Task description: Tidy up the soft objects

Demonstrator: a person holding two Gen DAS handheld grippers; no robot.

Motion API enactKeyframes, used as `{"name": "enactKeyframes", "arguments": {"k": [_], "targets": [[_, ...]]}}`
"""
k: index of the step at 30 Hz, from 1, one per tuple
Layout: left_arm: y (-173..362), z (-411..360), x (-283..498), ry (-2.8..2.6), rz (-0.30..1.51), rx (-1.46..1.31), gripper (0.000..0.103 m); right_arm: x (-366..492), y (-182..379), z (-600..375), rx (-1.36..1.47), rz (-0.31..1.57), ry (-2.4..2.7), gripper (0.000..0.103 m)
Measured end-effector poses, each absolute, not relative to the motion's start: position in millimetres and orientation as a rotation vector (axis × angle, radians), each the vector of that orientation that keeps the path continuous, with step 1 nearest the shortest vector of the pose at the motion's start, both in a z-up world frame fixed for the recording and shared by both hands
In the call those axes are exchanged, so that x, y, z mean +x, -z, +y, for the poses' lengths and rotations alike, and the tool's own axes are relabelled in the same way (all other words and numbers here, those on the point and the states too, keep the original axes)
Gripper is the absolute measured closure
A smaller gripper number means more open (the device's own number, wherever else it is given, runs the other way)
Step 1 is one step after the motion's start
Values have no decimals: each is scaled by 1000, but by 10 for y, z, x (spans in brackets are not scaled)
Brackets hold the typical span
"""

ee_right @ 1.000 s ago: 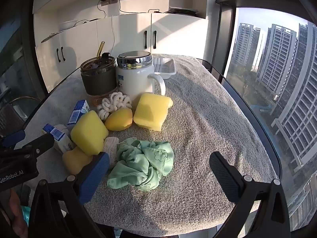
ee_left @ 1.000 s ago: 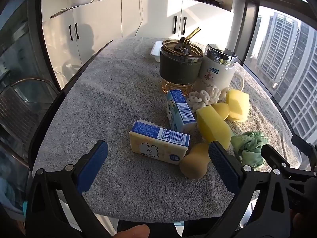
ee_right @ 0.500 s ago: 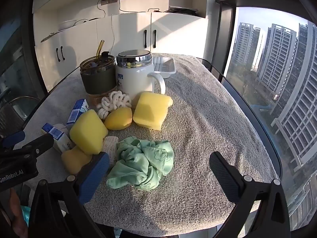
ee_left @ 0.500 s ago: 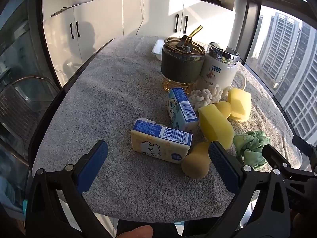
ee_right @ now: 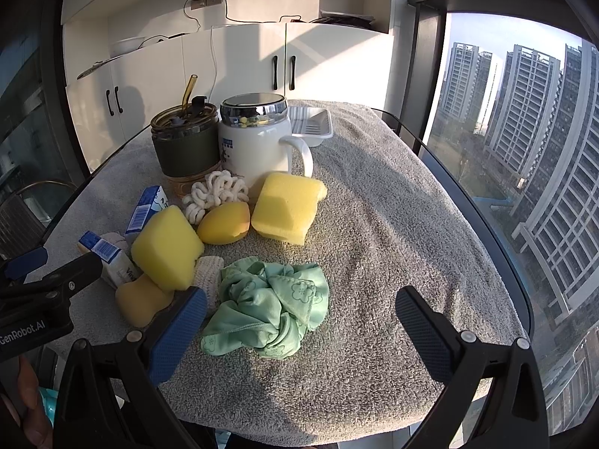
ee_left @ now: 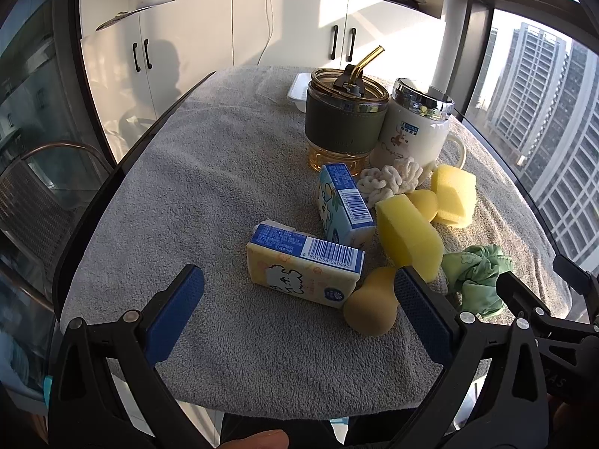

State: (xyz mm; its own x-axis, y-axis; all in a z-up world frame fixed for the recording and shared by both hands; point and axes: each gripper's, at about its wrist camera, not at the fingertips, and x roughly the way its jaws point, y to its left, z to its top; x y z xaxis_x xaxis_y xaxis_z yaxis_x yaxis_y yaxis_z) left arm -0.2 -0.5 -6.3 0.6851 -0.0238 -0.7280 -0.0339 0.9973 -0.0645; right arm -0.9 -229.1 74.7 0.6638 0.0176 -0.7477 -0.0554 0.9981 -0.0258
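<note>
Nearby, tissue packs (ee_left: 305,263) and mug (ee_right: 258,142) crowd the yellow sponges (ee_right: 166,249)

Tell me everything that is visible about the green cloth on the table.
The green cloth is a thin, smooth-looking fabric in pale mint green with small flower outlines printed on it. It lies crumpled in a loose heap with many folds on the grey towel, near the front edge. Its left side seems to touch a small white knitted pad. It lies in front of the right tool, whose fingers are wide open; nothing holds it.
</note>
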Motion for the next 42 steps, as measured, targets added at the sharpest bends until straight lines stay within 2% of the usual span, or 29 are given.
{"name": "enactKeyframes", "arguments": {"k": [42], "targets": [[62, 8, 11, -2, 825, -85, 0, -4, -743, -2285, -49, 844, -41, 0]]}}
